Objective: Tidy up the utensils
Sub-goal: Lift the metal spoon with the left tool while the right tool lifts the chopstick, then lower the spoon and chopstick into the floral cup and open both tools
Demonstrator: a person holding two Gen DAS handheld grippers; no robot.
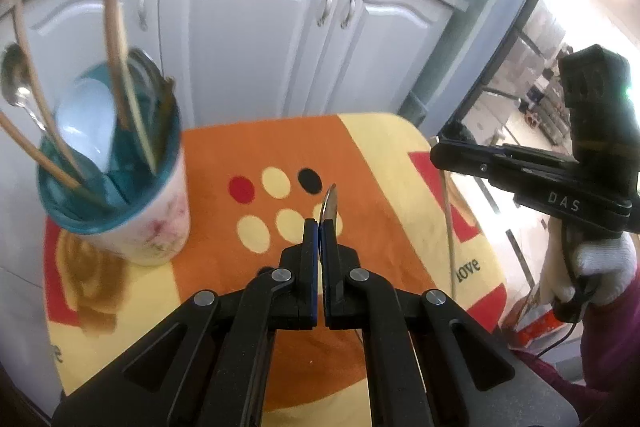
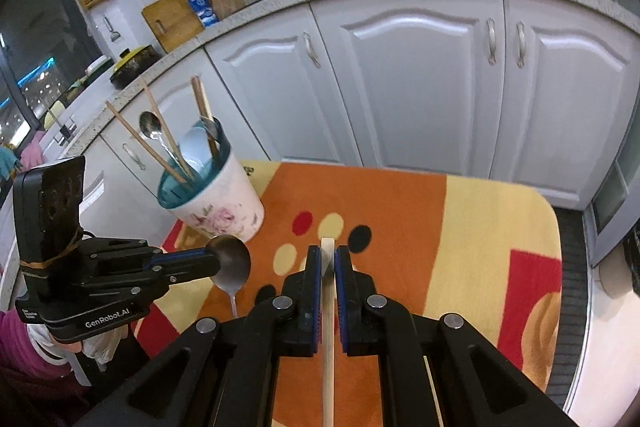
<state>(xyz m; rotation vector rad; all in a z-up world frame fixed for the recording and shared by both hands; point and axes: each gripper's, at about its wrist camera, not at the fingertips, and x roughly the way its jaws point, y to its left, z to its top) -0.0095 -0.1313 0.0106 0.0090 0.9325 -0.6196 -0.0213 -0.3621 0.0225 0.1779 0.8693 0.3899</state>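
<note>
My left gripper [image 1: 320,227] is shut on a metal spoon [image 1: 330,203], whose bowl edge sticks up past the tips. In the right wrist view the same left gripper [image 2: 212,261] holds the spoon [image 2: 234,261] by its bowl, handle hanging down. My right gripper [image 2: 328,251] is shut on a pale wooden chopstick [image 2: 327,327] that runs back under it. From the left wrist view the right gripper [image 1: 436,151] shows at the right with the chopstick [image 1: 448,223] dangling. A floral cup [image 1: 132,219] with a teal inside stands at the table's far left, holding chopsticks and spoons; both grippers hang above the cloth, apart from it.
An orange, yellow and red cloth [image 2: 480,227] covers the small table, with bare cloth right of the cup [image 2: 224,207]. White cabinet doors [image 2: 412,75] stand close behind the table. A white-gloved hand [image 1: 600,267] grips the right tool. Dark floor [image 2: 572,287] lies past the right edge.
</note>
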